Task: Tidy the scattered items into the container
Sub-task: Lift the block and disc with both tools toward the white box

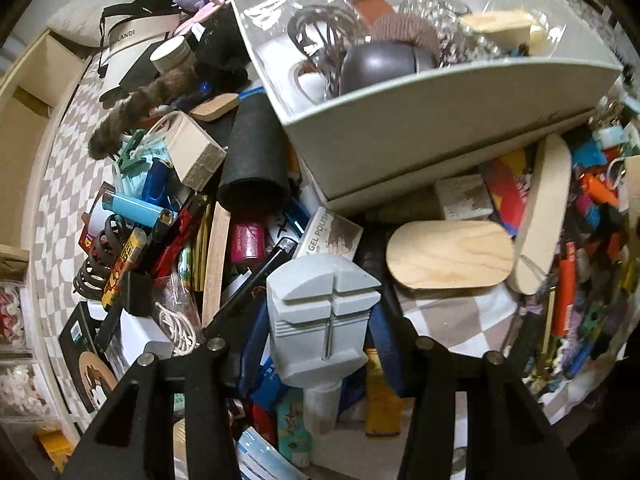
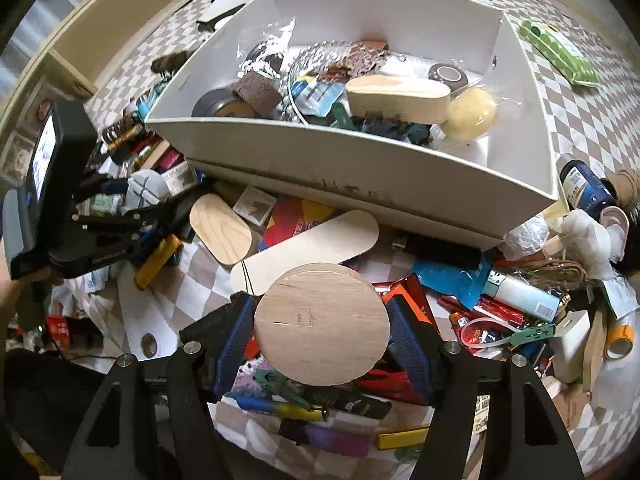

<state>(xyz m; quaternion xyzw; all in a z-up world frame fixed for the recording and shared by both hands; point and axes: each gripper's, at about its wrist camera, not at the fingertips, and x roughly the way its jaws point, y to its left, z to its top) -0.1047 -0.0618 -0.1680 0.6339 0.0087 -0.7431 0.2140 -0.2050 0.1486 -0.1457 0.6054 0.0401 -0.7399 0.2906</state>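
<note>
The white container point(image 1: 420, 120) point(image 2: 360, 160) stands on the checked cloth and holds several items. In the left wrist view my left gripper point(image 1: 320, 340) is shut on a grey plastic block point(image 1: 320, 312), its blue pads point(image 1: 258, 344) against both sides, above the clutter in front of the container's near wall. The right wrist view shows that gripper point(image 2: 132, 216) at the left with the block point(image 2: 146, 192). My right gripper point(image 2: 322, 332) is shut on a round wooden disc point(image 2: 320, 324), held over the pile just short of the container.
Clutter covers the cloth around the container: an oval wooden lid point(image 1: 450, 254) point(image 2: 220, 228), a long wooden slat point(image 2: 308, 244), a black tube point(image 1: 256, 160), lighters point(image 1: 136, 208), a blue bottle point(image 2: 586, 186). A shelf edge point(image 2: 80, 40) runs along the far left.
</note>
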